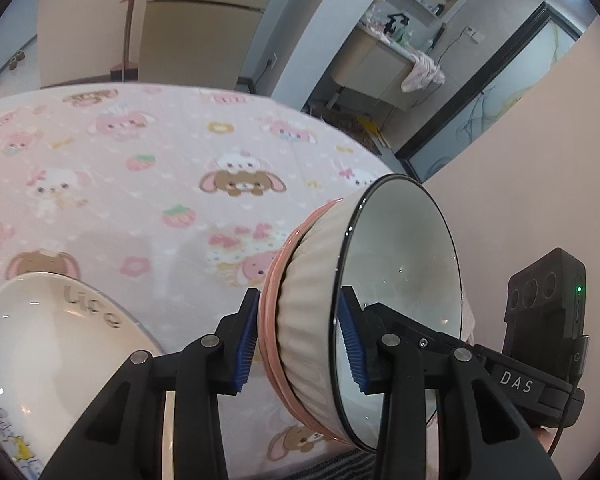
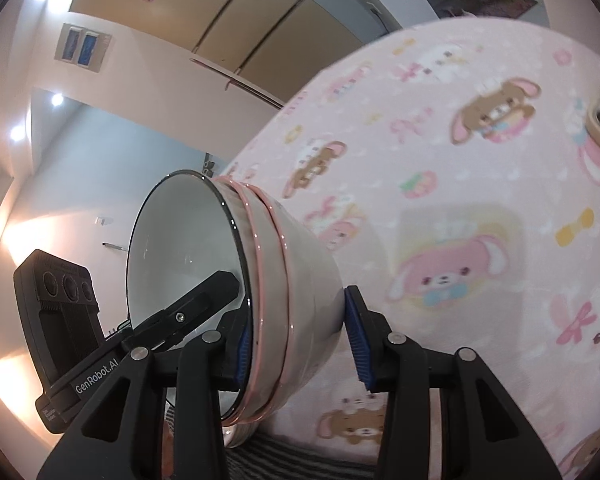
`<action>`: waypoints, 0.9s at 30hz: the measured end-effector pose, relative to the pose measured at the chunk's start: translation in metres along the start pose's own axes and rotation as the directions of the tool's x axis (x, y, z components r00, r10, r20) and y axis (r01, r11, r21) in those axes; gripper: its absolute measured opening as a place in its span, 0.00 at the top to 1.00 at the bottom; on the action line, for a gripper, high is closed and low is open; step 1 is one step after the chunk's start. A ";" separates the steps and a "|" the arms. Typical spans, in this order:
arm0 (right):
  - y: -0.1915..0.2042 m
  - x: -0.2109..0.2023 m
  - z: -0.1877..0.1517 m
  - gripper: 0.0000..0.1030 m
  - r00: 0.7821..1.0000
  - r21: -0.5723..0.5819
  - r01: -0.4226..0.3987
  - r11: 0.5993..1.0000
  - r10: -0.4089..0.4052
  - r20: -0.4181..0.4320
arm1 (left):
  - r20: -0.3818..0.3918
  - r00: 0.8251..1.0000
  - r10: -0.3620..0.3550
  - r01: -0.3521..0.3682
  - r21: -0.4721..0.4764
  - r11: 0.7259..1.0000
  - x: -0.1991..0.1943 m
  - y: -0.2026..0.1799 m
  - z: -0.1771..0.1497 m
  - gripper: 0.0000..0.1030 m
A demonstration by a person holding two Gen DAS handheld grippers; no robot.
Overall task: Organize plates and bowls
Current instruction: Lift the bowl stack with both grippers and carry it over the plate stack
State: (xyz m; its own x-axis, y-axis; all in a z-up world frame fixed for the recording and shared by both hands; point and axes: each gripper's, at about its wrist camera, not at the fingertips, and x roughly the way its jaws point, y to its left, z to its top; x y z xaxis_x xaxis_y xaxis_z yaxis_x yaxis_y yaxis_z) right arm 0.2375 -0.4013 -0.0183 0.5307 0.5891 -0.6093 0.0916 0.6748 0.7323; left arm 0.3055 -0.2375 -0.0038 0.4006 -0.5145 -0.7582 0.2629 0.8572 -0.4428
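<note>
both claws grip stacked bowls: left claw (image 1: 300, 344), right claw (image 2: 300, 344) clamped across bowl stack (image 1: 340, 308) walls, tilted above desk (image 1: 140, 184). level stack, squeeze evenly, avoid white bowl (image 1: 40, 352) near left.

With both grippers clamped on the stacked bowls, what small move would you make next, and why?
Probably carry the stacked bowls sideways toward the white bowl on the tablecloth, keeping them level. The left gripper and right gripper both pinch the stack by its walls, and it looks clear of the cloth.
</note>
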 end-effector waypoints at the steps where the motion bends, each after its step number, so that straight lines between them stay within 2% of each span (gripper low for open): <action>1: 0.007 -0.001 0.000 0.61 1.000 -0.010 -0.002 1.000 0.002 0.003 | 0.009 1.000 0.002 -0.002 -0.003 1.000 -0.006 0.001 0.001 0.60; 8: 0.052 0.013 -0.010 0.61 0.999 -0.059 -0.046 0.997 0.045 -0.025 | 0.071 0.996 0.051 -0.049 -0.021 0.999 -0.056 0.026 0.000 0.60; 14: 0.090 0.041 -0.027 0.61 0.993 -0.098 -0.093 0.991 0.086 -0.082 | 0.101 0.990 0.095 -0.087 -0.078 0.993 -0.095 0.067 -0.010 0.60; 21: 0.121 0.076 -0.048 0.61 0.982 -0.134 -0.126 0.983 0.104 -0.158 | 0.131 0.981 0.146 -0.130 -0.122 0.984 -0.124 0.104 -0.025 0.60; 27: 0.136 0.092 -0.064 0.61 0.973 -0.142 -0.148 0.979 0.118 -0.200 | 0.147 0.972 0.183 -0.165 -0.124 0.978 -0.140 0.116 -0.038 0.60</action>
State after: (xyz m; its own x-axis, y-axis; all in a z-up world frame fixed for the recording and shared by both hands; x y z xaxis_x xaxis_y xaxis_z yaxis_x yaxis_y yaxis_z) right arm 0.2442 -0.2267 0.0061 0.3584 0.7416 -0.5671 -0.1088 0.6365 0.7636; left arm 0.2466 -0.0648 0.0326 0.5668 -0.3465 -0.7475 0.0824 0.9265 -0.3670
